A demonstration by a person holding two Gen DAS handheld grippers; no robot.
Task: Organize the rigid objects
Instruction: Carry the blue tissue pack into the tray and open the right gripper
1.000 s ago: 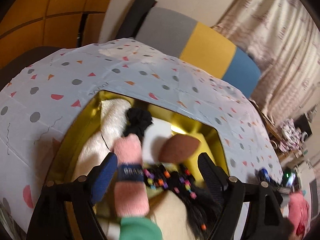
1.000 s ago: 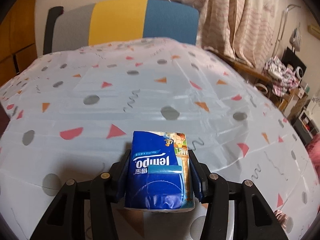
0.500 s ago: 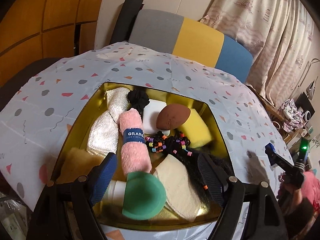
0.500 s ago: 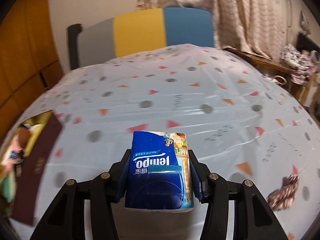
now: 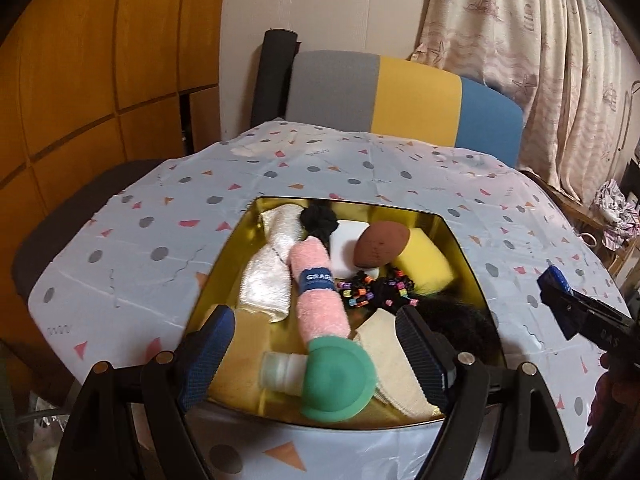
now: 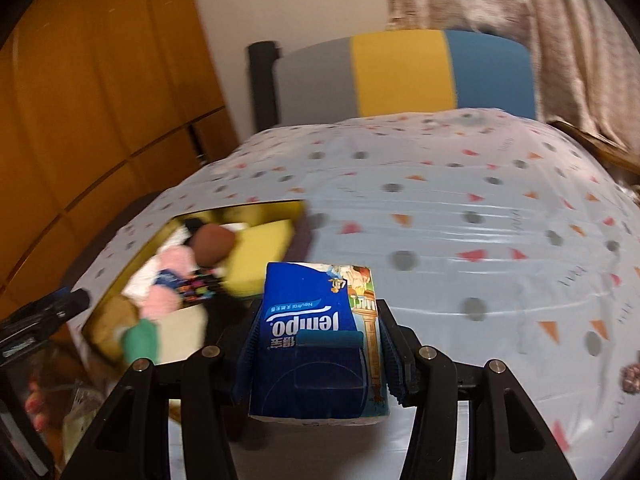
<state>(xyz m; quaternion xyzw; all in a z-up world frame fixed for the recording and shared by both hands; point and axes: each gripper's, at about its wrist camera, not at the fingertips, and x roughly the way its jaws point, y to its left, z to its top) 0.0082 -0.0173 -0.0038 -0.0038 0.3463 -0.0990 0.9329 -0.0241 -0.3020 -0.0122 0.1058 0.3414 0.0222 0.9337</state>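
Right tongs [image 6: 318, 354] clamped on tissue pack [image 6: 320, 340], gold tin [image 6: 168, 232] at 10 o'clock; left tongs [image 5: 312, 354] apart, empty.

tissue pack [image 6: 316, 340] – blue Tempo pack, print upside down, upright, clamped at its sides, above the table | gold tin [image 5: 468, 256] – open on the table, left of the pack | contents – pink rolled towel [image 5: 318, 292], brown egg-shaped sponge [image 5: 382, 246], yellow sponge [image 5: 424, 260], green-capped bottle [image 5: 336, 380], white cloth [image 5: 268, 272], possibly beaded hair ties [image 5: 376, 290]
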